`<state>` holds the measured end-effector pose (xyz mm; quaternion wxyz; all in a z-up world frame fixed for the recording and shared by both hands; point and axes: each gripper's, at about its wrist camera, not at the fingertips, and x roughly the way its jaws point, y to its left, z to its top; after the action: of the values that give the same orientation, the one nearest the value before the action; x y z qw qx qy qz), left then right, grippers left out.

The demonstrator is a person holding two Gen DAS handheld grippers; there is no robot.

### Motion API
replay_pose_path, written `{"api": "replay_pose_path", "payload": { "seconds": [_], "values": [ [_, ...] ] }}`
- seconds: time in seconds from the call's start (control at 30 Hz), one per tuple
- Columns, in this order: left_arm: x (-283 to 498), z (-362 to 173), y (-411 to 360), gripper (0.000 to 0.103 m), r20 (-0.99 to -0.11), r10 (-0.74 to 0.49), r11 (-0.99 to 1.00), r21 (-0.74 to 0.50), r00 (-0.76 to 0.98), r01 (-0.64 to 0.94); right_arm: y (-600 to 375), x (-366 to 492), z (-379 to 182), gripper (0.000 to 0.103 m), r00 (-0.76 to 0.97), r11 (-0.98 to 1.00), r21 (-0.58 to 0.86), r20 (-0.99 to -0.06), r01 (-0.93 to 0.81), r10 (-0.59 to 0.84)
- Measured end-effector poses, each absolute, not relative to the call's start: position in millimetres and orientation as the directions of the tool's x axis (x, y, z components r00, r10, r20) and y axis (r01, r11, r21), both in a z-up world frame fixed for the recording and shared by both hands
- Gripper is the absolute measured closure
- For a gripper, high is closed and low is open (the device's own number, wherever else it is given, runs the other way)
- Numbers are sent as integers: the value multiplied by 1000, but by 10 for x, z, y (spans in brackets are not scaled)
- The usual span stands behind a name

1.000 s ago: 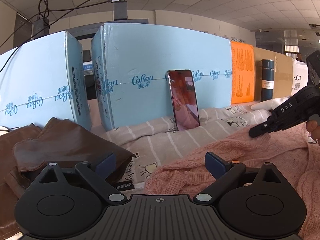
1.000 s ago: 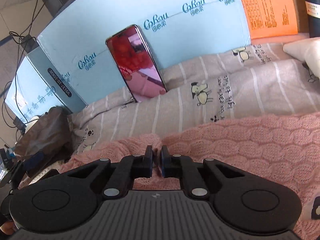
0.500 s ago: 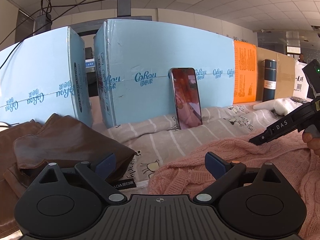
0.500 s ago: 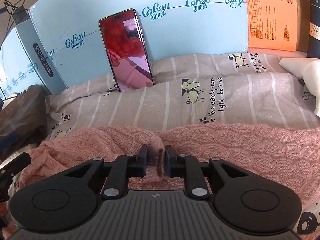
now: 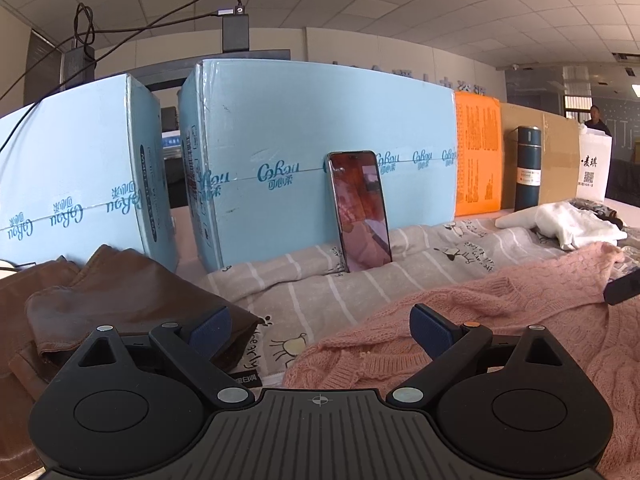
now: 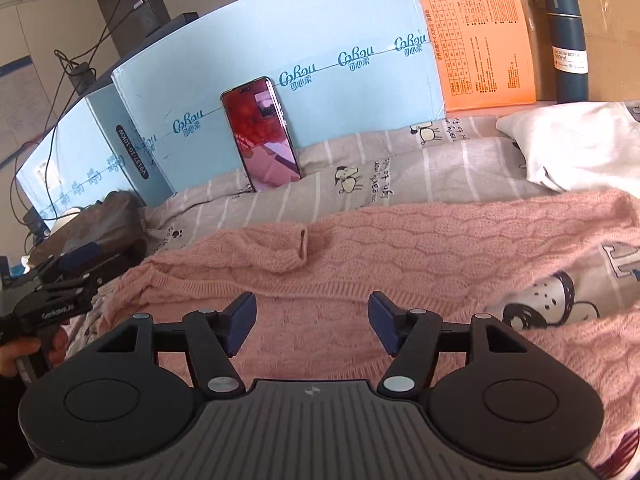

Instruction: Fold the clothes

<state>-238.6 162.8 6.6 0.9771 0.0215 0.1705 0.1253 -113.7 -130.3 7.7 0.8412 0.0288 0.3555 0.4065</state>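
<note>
A pink cable-knit sweater (image 6: 400, 256) lies spread across the striped sheet (image 6: 360, 176), with a folded flap ending in a cuff near its middle. My right gripper (image 6: 312, 322) hovers just above the knit, its jaws opening with nothing between them. My left gripper (image 5: 320, 326) is open at the sweater's (image 5: 500, 320) left edge, with bare sheet (image 5: 304, 300) between its blue pads; a hand holds it at the left of the right wrist view. A tip of the right gripper shows at the right edge of the left wrist view.
Light blue cartons (image 5: 320, 152) stand along the back with a phone (image 5: 360, 212) leaning on them. An orange box (image 5: 478, 156), a dark flask (image 5: 527, 168) and a white garment (image 5: 568, 224) are at the right. A brown leather garment (image 5: 112, 292) lies at the left.
My right gripper has let go of the pink knit, opened and drawn back to the right, leaving a fold laid over the sweater. My left gripper has stayed open and still.
</note>
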Motion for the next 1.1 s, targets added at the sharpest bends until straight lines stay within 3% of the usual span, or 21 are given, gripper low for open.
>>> {"api": "replay_pose_path", "payload": {
  "seconds": [0.27,0.57,0.73,0.8,0.83,0.97,1.1],
  "values": [
    [-2712,5,1349,5,-397,180,976,184,900,-114,-1437,-1329,-118,37,291,596,399,-603,-697,743],
    [-3033,-186,1365,5,-477,304,947,248,825,-205,-1274,-1476,-162,36,232,545,378,-621,-748,749],
    [-3049,-219,1342,5,-480,323,939,268,816,-214,-1264,-1615,-143,52,211,501,350,-612,-792,762],
    [-3055,-217,1332,5,-474,322,939,271,819,-213,-1271,-1672,-134,68,228,501,324,-609,-802,760],
    [-3059,-216,1328,5,-471,322,939,271,821,-213,-1282,-1679,-126,72,226,499,331,-605,-801,764],
    [-3092,-184,1325,5,-455,311,944,252,834,-214,-1336,-1723,-73,83,239,491,338,-572,-803,785],
    [-3135,-121,1299,5,-421,301,947,238,855,-217,-1522,-1776,113,84,250,441,372,-460,-817,852]
  ]
}}
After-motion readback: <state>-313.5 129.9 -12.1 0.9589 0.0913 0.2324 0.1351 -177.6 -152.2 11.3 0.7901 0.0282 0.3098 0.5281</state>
